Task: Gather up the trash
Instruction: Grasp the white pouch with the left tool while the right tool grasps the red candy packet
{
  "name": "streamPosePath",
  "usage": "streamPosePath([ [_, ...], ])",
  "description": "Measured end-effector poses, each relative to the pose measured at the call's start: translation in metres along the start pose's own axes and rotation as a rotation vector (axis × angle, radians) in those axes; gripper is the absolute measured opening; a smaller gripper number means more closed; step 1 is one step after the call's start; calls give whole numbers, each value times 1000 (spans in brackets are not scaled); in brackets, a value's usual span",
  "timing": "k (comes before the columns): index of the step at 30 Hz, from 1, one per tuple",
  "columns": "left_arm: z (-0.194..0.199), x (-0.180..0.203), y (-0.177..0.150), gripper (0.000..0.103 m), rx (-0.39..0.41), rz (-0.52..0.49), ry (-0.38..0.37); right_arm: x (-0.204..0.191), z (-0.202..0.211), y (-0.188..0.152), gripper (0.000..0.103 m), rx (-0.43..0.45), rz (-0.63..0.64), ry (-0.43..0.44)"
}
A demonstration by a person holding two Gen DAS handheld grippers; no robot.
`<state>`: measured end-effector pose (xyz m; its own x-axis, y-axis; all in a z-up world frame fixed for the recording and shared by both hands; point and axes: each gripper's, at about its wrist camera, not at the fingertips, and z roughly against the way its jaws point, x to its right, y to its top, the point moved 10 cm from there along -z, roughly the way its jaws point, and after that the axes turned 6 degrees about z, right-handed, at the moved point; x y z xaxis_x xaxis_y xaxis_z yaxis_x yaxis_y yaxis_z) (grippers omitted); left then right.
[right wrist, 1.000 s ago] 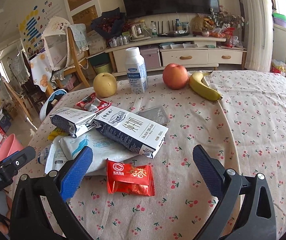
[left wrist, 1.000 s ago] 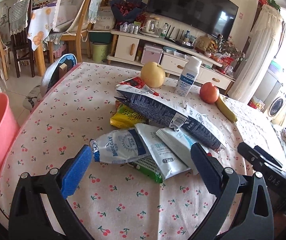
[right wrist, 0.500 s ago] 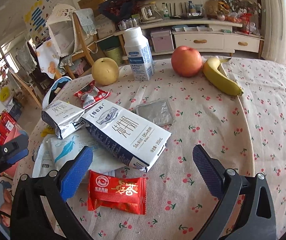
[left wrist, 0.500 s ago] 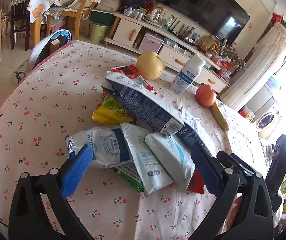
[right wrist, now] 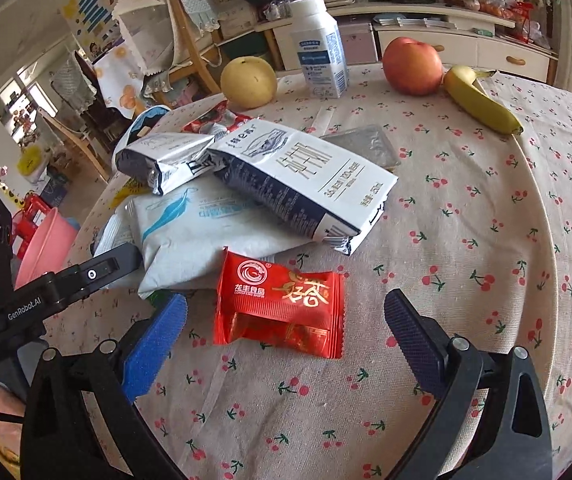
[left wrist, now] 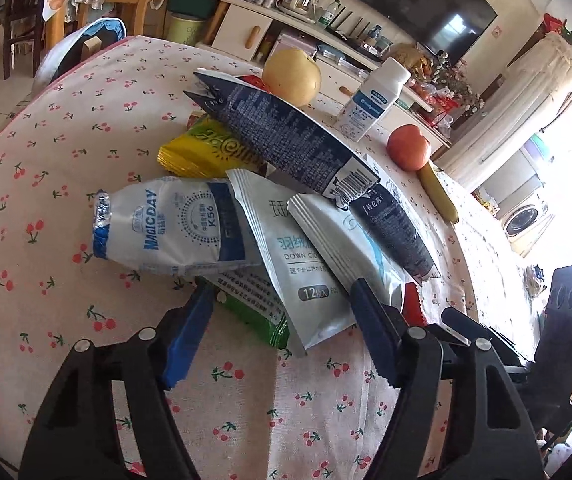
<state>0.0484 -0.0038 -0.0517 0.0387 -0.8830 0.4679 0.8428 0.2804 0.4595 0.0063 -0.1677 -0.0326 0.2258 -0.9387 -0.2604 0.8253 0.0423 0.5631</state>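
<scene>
A pile of empty wrappers lies on the cherry-print tablecloth. In the left wrist view my left gripper is open, its tips straddling a green wrapper and a silver wipes pack, next to a white MAGICDAY pouch, a yellow wrapper and a dark blue milk carton. In the right wrist view my right gripper is open around a red snack wrapper, close in front of a flattened milk carton and a white-blue pack.
A pear, a white bottle, an apple and a banana stand at the table's far side. A pink basin sits beyond the left edge. The left gripper's body shows at the right view's left.
Both grippers have moved down and forward toward the pile. The left gripper's tips now reach the green and silver wrappers; the right gripper's now flank the red wrapper.
</scene>
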Motion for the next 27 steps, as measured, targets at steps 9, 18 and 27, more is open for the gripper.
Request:
streamPosePath([
  [9,-2,15,0,35,28,-60,-22,-2,-16,-3,71,-43,41,-44],
  [18,13,20,2,24,78,-113,-14,-6,-11,-1,55,-19,75,-54],
  [27,47,20,2,18,118,-148,-38,-13,0,3,36,26,114,-111],
])
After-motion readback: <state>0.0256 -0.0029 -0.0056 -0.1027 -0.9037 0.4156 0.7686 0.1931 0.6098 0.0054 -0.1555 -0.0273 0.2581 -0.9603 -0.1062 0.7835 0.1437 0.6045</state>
